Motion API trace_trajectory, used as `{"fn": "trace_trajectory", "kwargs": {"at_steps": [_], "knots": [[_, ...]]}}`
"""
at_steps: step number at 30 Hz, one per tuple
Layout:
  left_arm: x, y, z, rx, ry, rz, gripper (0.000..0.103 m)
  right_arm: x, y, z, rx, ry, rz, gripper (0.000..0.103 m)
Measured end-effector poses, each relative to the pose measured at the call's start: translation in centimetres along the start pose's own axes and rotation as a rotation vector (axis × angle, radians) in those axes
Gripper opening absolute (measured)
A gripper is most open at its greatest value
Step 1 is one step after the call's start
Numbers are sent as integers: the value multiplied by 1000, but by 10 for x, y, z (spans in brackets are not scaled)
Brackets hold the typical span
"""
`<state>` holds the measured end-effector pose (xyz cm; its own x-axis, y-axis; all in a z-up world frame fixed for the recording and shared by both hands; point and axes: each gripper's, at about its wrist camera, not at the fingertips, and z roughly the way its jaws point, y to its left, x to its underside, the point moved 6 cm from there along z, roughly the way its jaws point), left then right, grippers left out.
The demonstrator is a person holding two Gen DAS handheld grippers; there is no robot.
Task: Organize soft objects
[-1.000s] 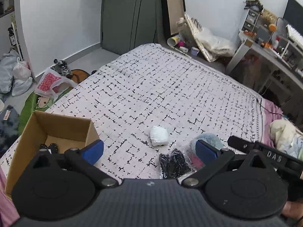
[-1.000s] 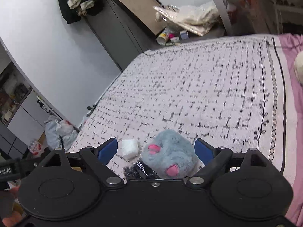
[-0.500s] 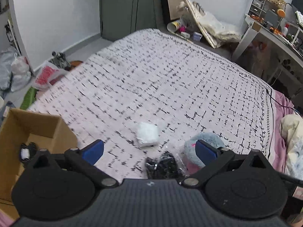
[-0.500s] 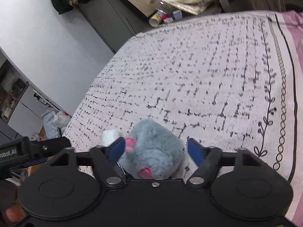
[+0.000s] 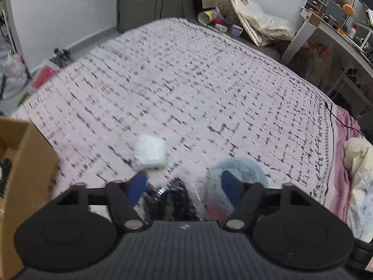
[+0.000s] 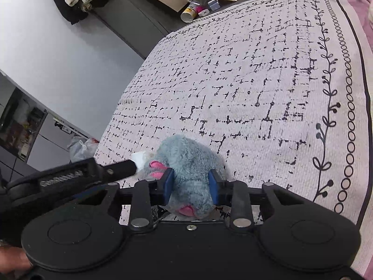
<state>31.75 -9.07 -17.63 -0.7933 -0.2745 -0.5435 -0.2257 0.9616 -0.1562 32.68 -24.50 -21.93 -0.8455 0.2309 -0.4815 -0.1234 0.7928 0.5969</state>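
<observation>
A grey plush toy with pink paws lies on the patterned bedspread. My right gripper is shut on it, blue pads pressing both sides. In the left wrist view the plush lies right of a black item in a clear bag, and a white soft bundle lies just beyond. My left gripper is open, its jaws on either side of the black bag. The left gripper's body shows in the right wrist view, left of the plush.
An open cardboard box stands at the bed's left edge with dark items inside. A desk with clutter stands at the far right. Bags lie on the floor at the left. A pale quilt lies at the right.
My right gripper has moved onto the grey plush and shut on it. My left gripper has moved forward and right, over the black bag, and its jaws have narrowed.
</observation>
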Motion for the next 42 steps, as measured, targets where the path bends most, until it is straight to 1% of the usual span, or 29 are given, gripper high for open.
{"fn": "trace_trajectory", "kwargs": {"at_steps": [4, 6, 7, 9, 10, 12, 14, 21, 26, 42], "knots": [[8, -6, 5, 16, 17, -20, 56, 3, -2, -3, 3, 0, 1, 29], [11, -9, 8, 36, 31, -35, 48, 5, -3, -5, 5, -1, 6, 28], [12, -10, 9, 45, 37, -42, 46, 5, -4, -6, 7, -1, 9, 28], [14, -12, 10, 71, 41, -63, 38, 6, -5, -6, 10, -4, 14, 26], [15, -14, 11, 86, 44, -71, 36, 6, -5, -7, 10, -6, 16, 25], [17, -17, 14, 121, 59, -94, 24, 7, -4, -8, 7, -9, 14, 24], [18, -19, 16, 161, 73, -126, 17, 7, -3, -8, 5, -10, 9, 22], [15, -17, 6, 186, 43, -139, 15, 7, 1, -12, -15, -20, 16, 18], [12, -11, -7, 218, 28, -148, 15, 5, 13, -20, -17, -47, -8, 17], [-7, 29, -72, 280, -69, -172, 15, 0, 86, -42, -45, -103, -114, 17]]}}
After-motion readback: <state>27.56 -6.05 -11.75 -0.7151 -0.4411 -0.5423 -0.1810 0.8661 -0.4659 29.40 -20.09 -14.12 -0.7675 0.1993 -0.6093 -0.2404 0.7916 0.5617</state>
